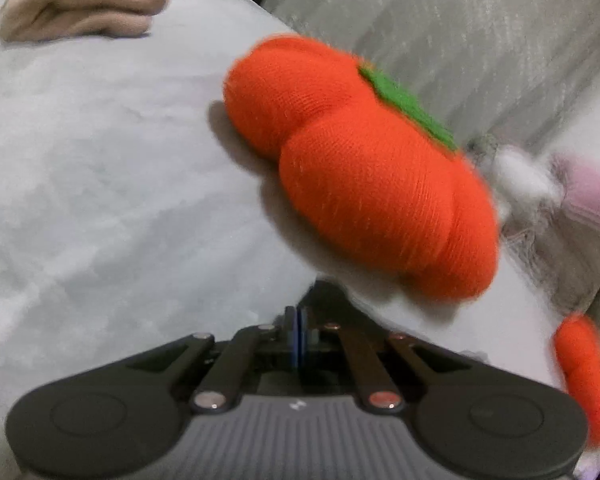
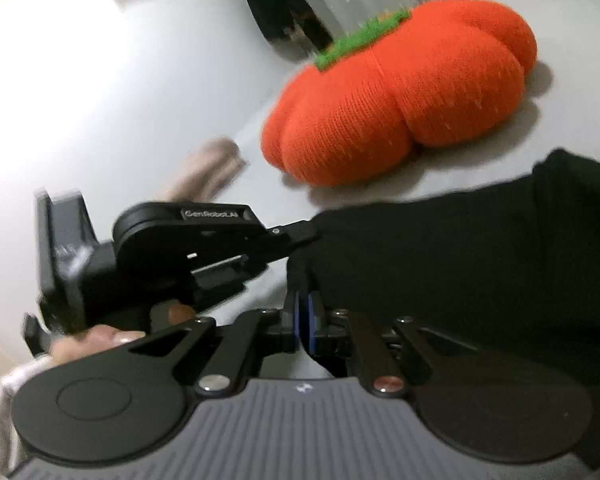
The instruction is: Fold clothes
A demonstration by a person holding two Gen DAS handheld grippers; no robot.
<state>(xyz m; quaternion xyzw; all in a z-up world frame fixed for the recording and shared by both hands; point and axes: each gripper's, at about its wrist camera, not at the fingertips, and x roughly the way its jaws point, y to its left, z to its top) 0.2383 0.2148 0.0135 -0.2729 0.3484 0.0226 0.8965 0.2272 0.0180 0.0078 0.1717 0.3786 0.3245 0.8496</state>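
A black garment [image 2: 460, 264] lies spread over the right side of the white bed sheet [image 2: 100, 100] in the right wrist view. My right gripper [image 2: 304, 320] is shut on its near edge, and the cloth bunches over the blue pads. My left gripper [image 2: 302, 235] reaches in from the left, and its tips pinch the garment's left corner. In the left wrist view the left gripper [image 1: 300, 320] shows shut jaws with a small dark bit of cloth at the tips. A hand [image 2: 100, 338] holds the left gripper's handle.
An orange pumpkin cushion [image 2: 400, 100] [image 1: 360, 168] sits on the bed beyond the garment. A folded beige cloth [image 1: 80, 4] [image 2: 208, 172] lies further off. A pink item [image 1: 592, 204] and a small orange piece [image 1: 588, 380] are at the right. Grey fabric [image 1: 460, 40] hangs behind the bed.
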